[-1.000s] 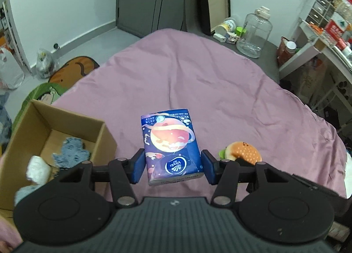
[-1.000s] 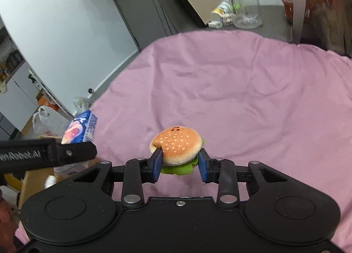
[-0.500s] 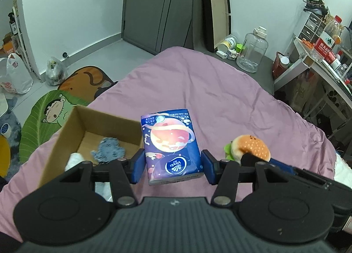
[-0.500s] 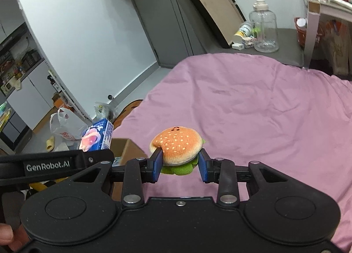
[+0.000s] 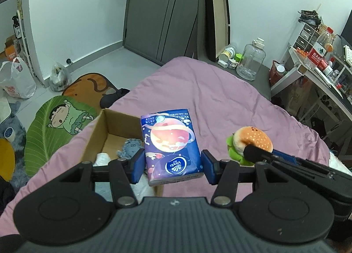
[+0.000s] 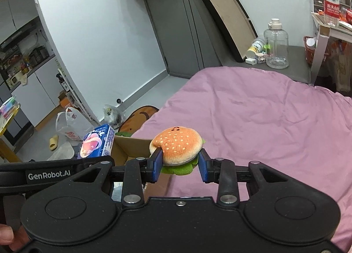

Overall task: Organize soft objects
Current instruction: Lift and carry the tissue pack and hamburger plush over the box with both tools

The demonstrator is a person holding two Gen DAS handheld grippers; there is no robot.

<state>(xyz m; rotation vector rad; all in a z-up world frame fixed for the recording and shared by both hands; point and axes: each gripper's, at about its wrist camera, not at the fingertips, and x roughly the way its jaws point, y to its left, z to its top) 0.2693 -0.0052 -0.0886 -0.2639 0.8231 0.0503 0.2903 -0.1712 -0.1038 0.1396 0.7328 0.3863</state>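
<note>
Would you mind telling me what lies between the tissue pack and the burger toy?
Only bare pink bedcover shows between the tissue pack and the burger toy, as the left wrist view shows.

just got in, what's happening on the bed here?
A person is sorting soft things with handheld tongs, one pair per hand. The left tongs grip a blue tissue pack; the right tongs grip a plush burger. Both are held in the air above the pink bedspread. An open cardboard box sits at the bed's left edge with a grey plush and something white already inside.
</note>
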